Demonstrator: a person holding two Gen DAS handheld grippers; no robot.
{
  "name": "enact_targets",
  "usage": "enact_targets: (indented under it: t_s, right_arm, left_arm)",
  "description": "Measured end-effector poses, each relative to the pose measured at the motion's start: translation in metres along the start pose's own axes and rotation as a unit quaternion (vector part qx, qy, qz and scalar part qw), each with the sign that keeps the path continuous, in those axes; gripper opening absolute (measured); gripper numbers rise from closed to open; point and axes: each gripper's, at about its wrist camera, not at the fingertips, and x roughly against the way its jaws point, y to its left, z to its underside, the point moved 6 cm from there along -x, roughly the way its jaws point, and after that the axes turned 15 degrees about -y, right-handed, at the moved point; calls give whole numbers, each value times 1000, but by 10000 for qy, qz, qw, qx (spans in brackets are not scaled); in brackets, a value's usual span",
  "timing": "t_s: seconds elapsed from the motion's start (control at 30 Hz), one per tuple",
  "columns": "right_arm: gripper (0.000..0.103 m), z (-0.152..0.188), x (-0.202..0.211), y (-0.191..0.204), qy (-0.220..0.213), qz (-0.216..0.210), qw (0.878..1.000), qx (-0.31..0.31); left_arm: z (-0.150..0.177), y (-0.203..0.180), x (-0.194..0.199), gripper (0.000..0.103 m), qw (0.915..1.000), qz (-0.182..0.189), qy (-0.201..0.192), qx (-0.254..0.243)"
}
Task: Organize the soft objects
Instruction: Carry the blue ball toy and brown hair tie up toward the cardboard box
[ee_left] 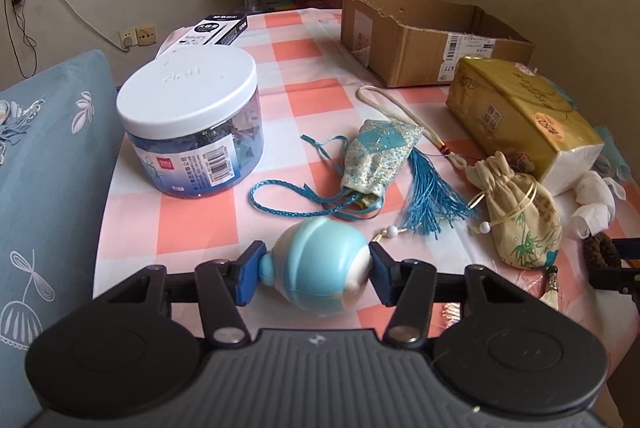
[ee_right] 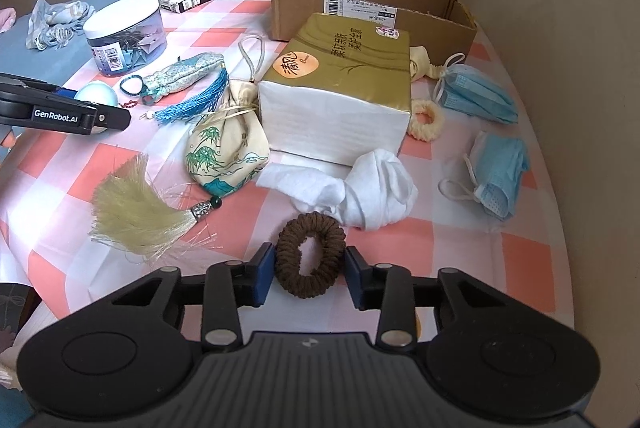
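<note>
Here the left claw (ee_left: 313, 274) grips the smooth, slippery blue egg toy (ee_left: 318, 266) near the table's (ee_left: 192, 216) front edge; the right claw (ee_right: 310, 274) pinches the springy brown scrunchie (ee_right: 310, 254) across its sides.

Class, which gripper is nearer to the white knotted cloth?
Right. The right gripper brackets the brown hair tie just in front of the white knotted cloth; the left gripper is across the table, around the blue toy.

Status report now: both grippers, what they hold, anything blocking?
Left gripper shut on blue toy. Right gripper shut on brown hair tie. Tissue pack before cardboard box.
</note>
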Motion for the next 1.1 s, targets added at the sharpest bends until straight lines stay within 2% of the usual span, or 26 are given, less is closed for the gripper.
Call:
enact_targets:
  t_s: [0.37, 0.73, 1.1]
  right_arm:
    - [40, -6, 26, -7, -205, 61, 9998, 11]
    - [40, -33, 61, -18, -723, 44, 9974, -64]
    - [40, -64, 56, -27, -964, -3, 9953, -54]
  left_arm:
    - [-9, -15, 29, 53, 9993, 154, 139, -315]
    - [-28, -46, 61, 53, 9970, 523, 67, -566]
    - [-62, -67, 62, 53, 9953, 658, -97, -707]
